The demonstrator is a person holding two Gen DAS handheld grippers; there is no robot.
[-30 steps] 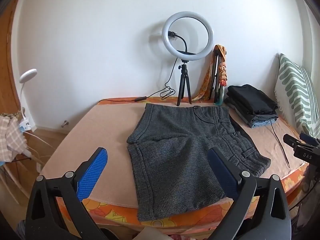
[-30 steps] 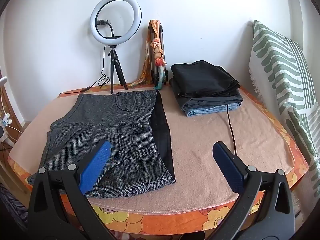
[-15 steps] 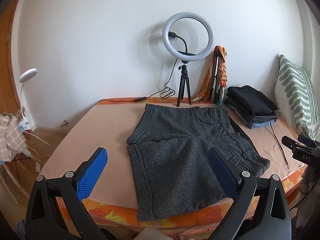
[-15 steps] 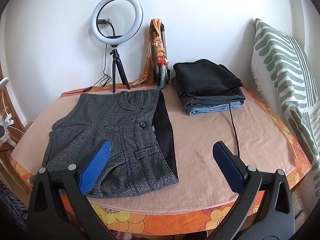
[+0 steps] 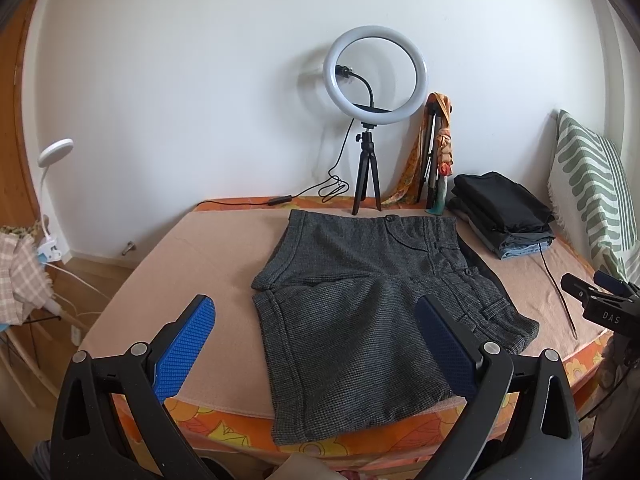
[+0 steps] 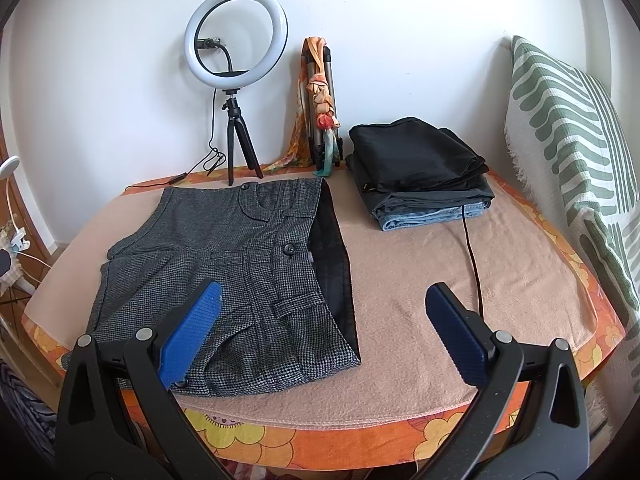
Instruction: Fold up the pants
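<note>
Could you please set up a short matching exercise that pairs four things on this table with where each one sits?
Things:
1. grey shorts
2. ring light
3. stack of folded clothes
4. striped pillow

Places:
A. upright along the right edge
B. spread flat on the left part of the blanket
C. far right of the blanket, a black cable running to it
D. on a tripod against the back wall

Pairs: 1-B, 2-D, 3-C, 4-A

Home room, likely a bedroom: table (image 6: 420,288) under a peach blanket over an orange floral cloth, striped cushion (image 6: 568,128) at its right edge, folded clothes stack (image 6: 420,172) and ring light (image 6: 236,34) along the far edge, wood floor (image 5: 96,280).
</note>
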